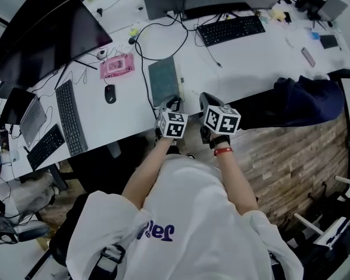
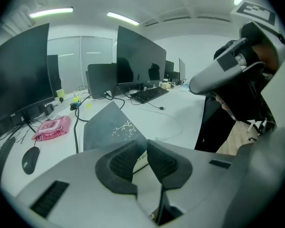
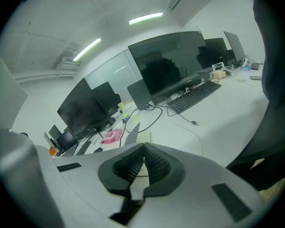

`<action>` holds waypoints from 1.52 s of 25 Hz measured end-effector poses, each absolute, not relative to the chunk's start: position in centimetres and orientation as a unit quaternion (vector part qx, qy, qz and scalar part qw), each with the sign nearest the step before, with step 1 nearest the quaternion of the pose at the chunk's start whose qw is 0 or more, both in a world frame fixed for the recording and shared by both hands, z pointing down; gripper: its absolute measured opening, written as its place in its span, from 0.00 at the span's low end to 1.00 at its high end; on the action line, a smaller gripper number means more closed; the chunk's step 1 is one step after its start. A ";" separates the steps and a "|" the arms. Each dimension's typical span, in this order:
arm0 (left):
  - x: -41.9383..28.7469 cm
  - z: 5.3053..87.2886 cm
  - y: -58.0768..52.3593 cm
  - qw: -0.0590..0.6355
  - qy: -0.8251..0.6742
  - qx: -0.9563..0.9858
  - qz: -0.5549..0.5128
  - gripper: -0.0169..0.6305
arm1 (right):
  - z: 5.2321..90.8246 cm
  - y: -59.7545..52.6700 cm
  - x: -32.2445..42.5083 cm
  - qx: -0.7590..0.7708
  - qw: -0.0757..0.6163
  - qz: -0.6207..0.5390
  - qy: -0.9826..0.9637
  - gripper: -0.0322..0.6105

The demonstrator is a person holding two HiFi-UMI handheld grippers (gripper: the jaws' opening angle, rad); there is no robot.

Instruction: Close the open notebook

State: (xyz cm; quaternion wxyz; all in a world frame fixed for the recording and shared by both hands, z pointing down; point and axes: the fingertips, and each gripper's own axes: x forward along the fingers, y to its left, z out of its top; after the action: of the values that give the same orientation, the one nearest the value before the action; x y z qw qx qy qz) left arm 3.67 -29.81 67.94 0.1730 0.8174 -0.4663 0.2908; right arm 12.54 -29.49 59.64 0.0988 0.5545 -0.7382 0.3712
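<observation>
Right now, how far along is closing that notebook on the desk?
Nothing is finished yet. The notebook has its grey cover tilted up, partway over the white page. In hand: the cover's corner sits at the tips of the left tool; whether it is pinched, I can't tell. The right tool is shut and empty. Left to do: bring the cover down flat.

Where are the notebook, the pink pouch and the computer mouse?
notebook [image 1: 163, 80], head view, on its grey cover.
pink pouch [image 1: 116, 66], head view, at its middle.
mouse [image 1: 109, 93], head view, on its black back.
</observation>
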 end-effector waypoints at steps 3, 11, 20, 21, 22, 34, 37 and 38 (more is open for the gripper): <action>4.1 68.6 -30.0 0.170 -0.462 0.817 0.301 0.14 | 59.9 -29.5 13.1 0.559 0.099 0.375 -0.733 0.07; 5.0 71.0 -30.1 0.177 -0.442 0.815 0.330 0.16 | 61.0 -29.0 14.3 0.572 0.101 0.387 -0.716 0.07; 5.7 73.4 -30.1 0.176 -0.434 0.809 0.356 0.17 | 61.4 -28.1 15.2 0.581 0.107 0.393 -0.705 0.07; 5.7 73.4 -30.1 0.179 -0.433 0.809 0.354 0.17 | 61.4 -28.0 15.1 0.581 0.107 0.393 -0.705 0.07; 5.7 73.3 -30.1 0.183 -0.432 0.810 0.351 0.17 | 61.4 -28.0 15.0 0.579 0.107 0.393 -0.706 0.07; 5.1 71.5 -28.9 0.246 -0.416 0.830 0.279 0.18 | 60.8 -26.1 12.0 0.546 0.102 0.392 -0.733 0.07; 4.6 68.8 -28.5 0.261 -0.427 0.832 0.239 0.20 | 59.9 -25.8 11.1 0.534 0.095 0.387 -0.746 0.07; 4.4 67.9 -28.4 0.259 -0.433 0.833 0.227 0.20 | 59.6 -25.6 10.9 0.531 0.095 0.382 -0.750 0.07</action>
State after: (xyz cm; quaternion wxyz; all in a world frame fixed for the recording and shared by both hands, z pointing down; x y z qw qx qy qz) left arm 4.45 -28.37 67.90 0.2592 0.8328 -0.4331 0.2274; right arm 10.89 -25.60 59.60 0.0954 0.5308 -0.7504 0.3821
